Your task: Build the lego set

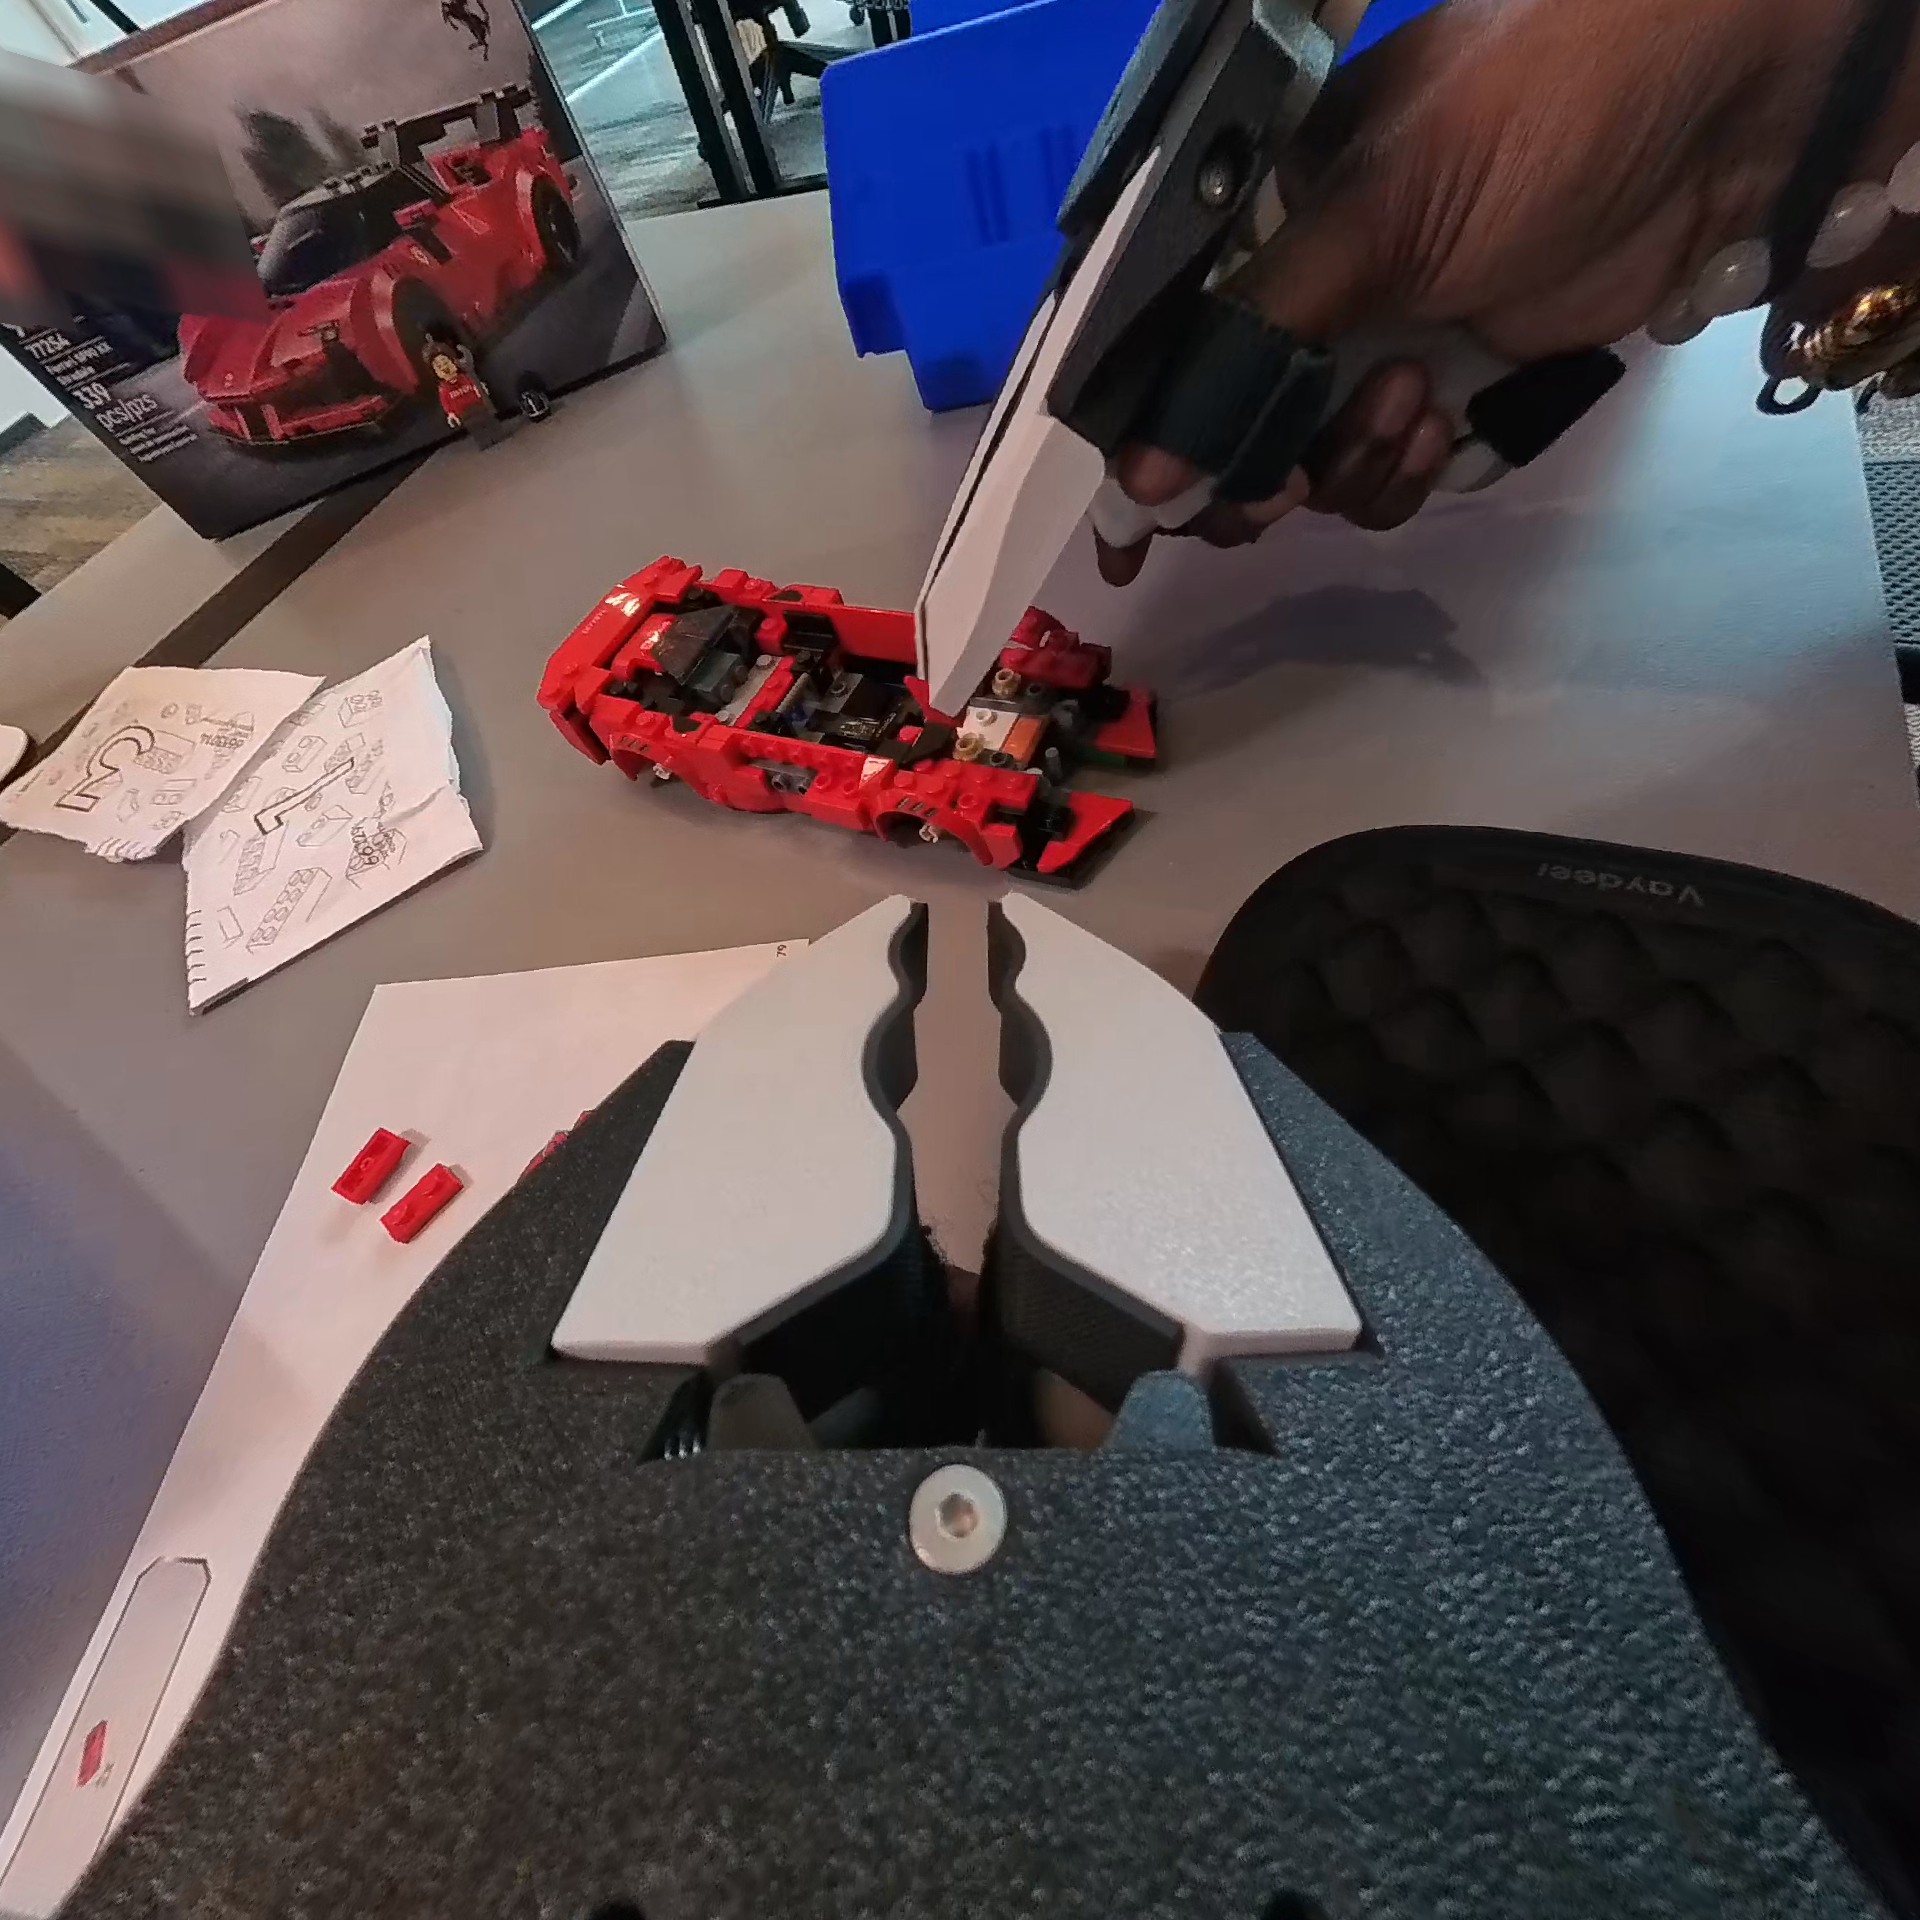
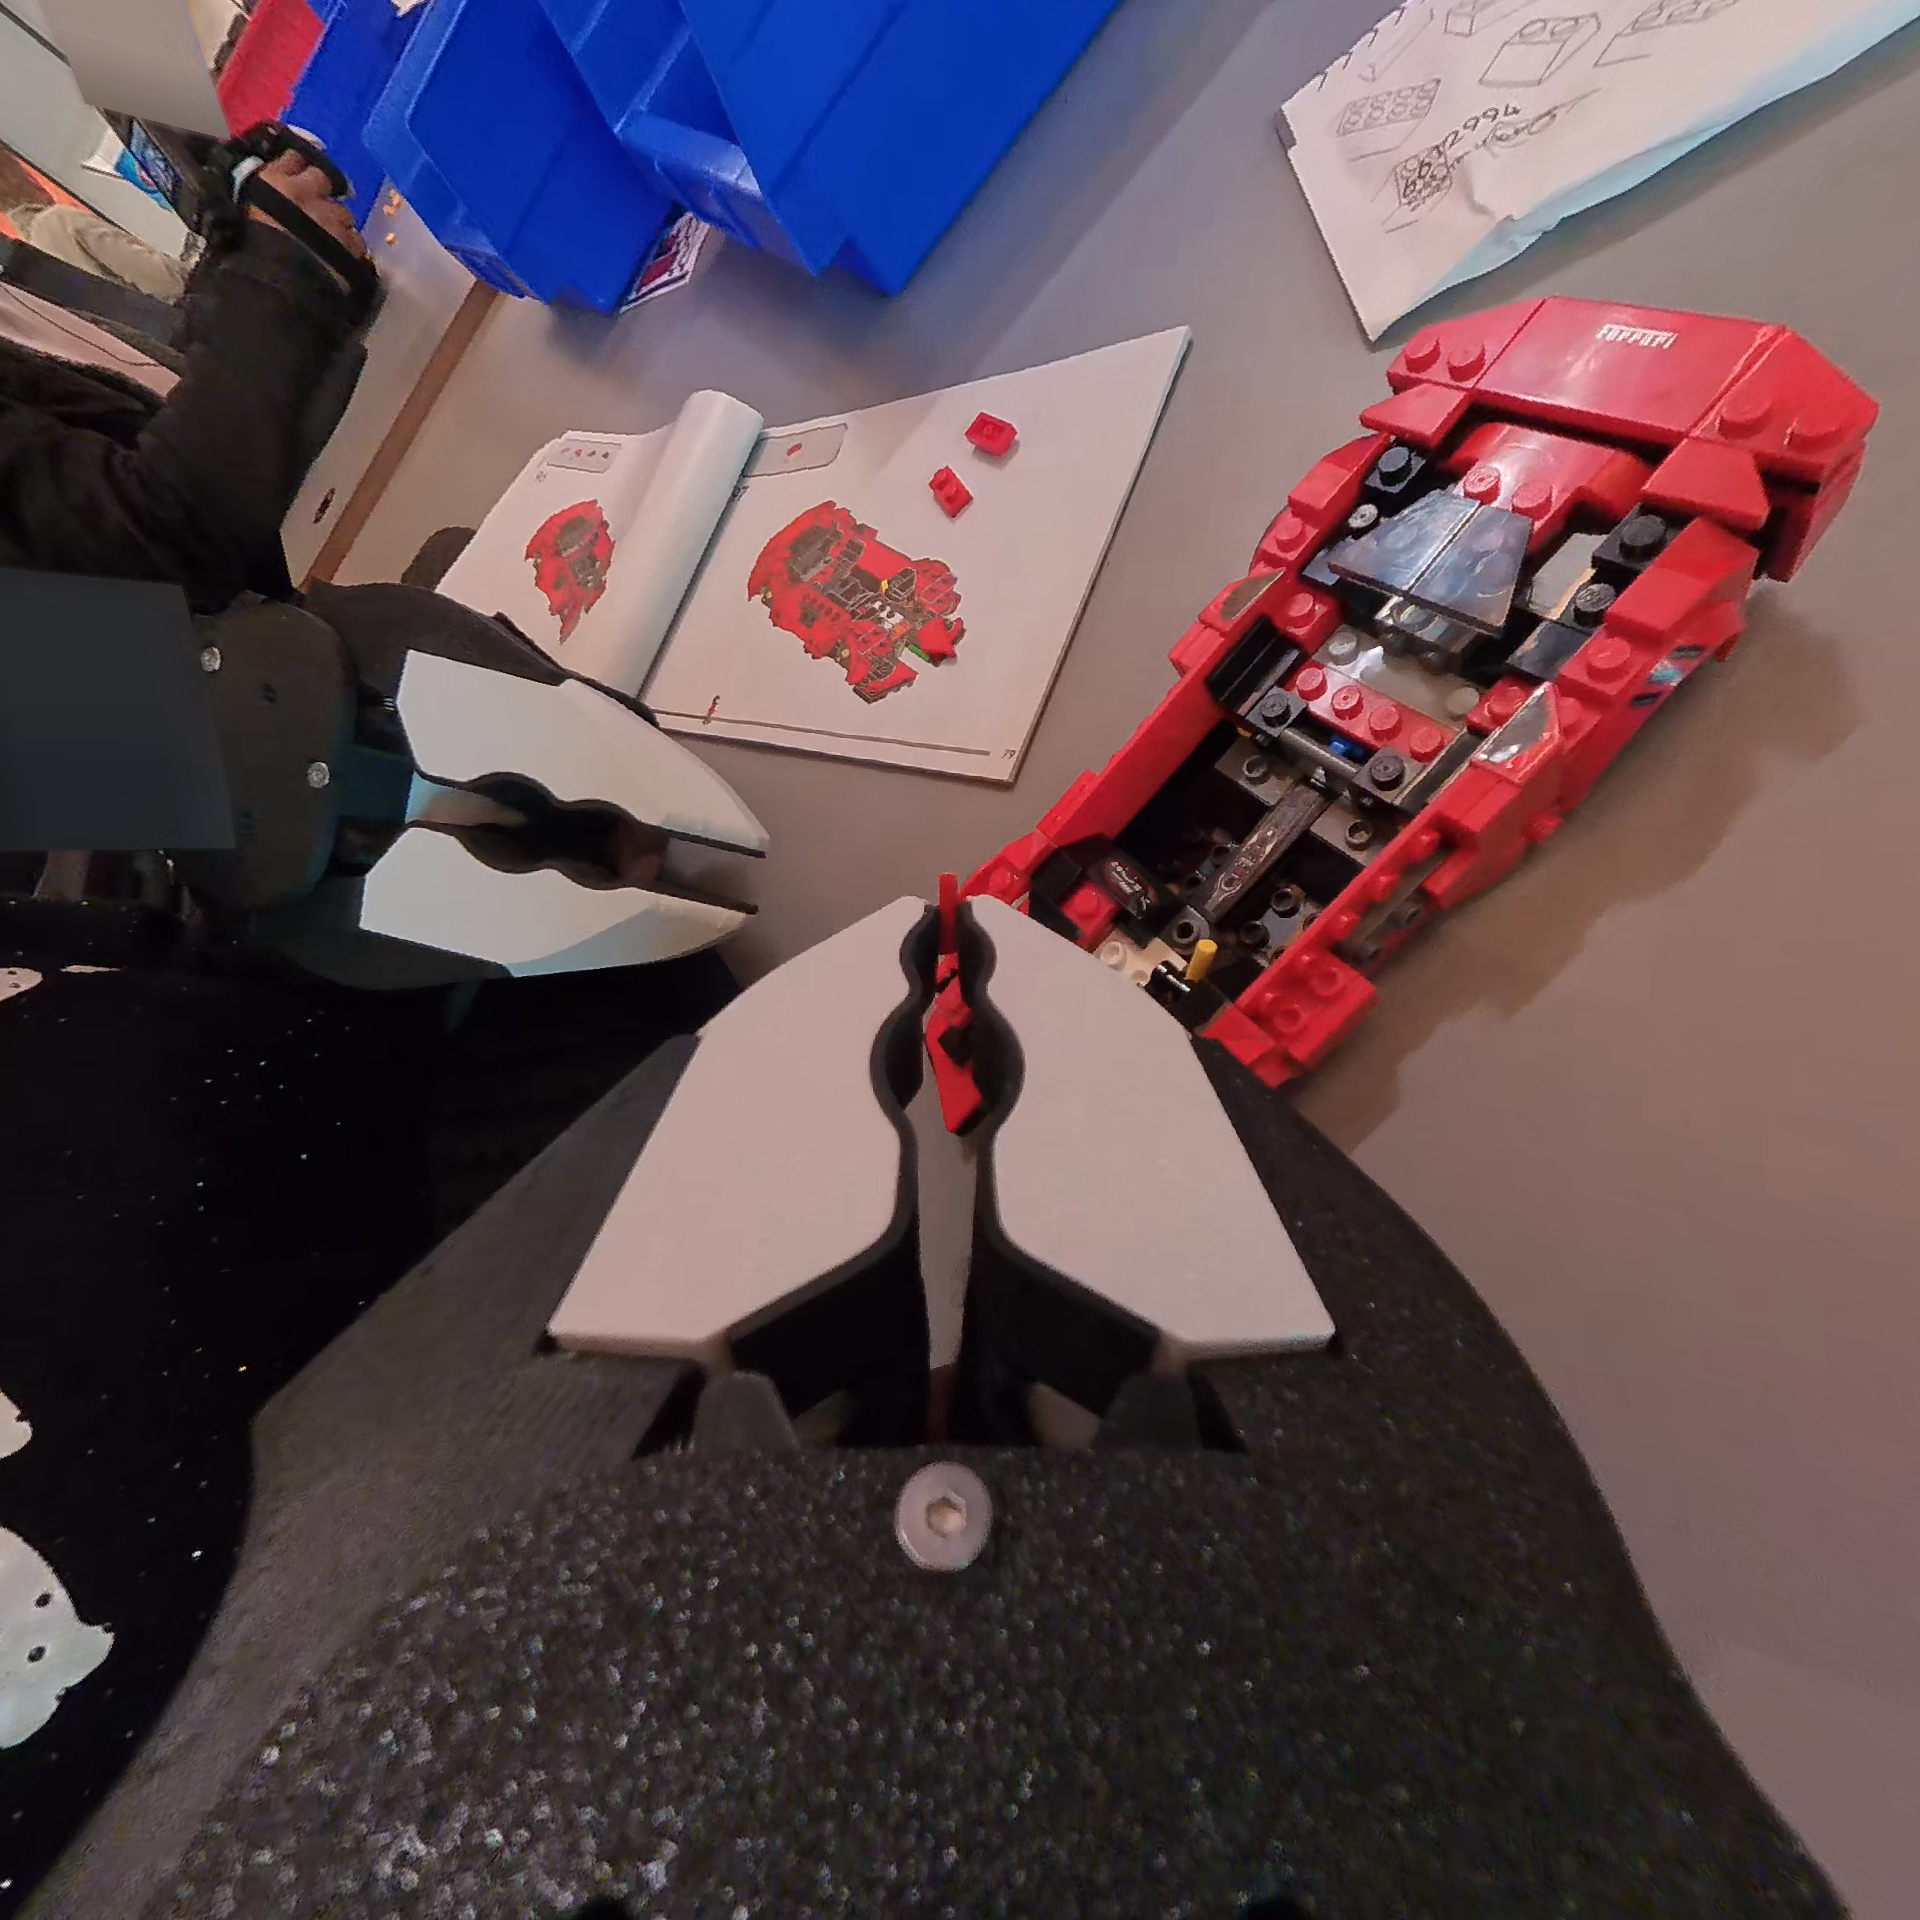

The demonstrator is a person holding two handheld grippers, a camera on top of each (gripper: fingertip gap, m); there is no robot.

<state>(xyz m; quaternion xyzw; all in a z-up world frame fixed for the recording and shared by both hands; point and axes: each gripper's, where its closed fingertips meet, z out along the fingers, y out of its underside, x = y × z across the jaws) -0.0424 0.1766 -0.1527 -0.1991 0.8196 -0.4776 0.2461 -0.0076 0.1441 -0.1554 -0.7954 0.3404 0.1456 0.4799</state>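
Observation:
A partly built red lego car [image 1: 831, 727] lies on the grey table, its top open over black inner parts. My right gripper [image 2: 951, 914] is shut on a thin red lego piece [image 2: 951, 1039] that stands on edge between the pads. In the left wrist view the right gripper [image 1: 951, 696] comes down steeply and its tip sits at the open rear part of the car. The car's near end [image 2: 1455, 675] lies just right of that tip. My left gripper [image 1: 956, 920] is open and empty, low over the table just in front of the car; it also shows in the right wrist view [image 2: 753, 878].
Two small red plates [image 1: 371, 1164] [image 1: 421, 1200] lie on the open instruction booklet [image 2: 1091, 436] to my left. Torn white paper bags [image 1: 312, 821], the set's box [image 1: 343, 270] and blue bins [image 1: 956, 208] stand around. A black padded mat [image 1: 1610, 1091] lies at the near right. Across from one pair of fingers to the other is roughly 5 cm.

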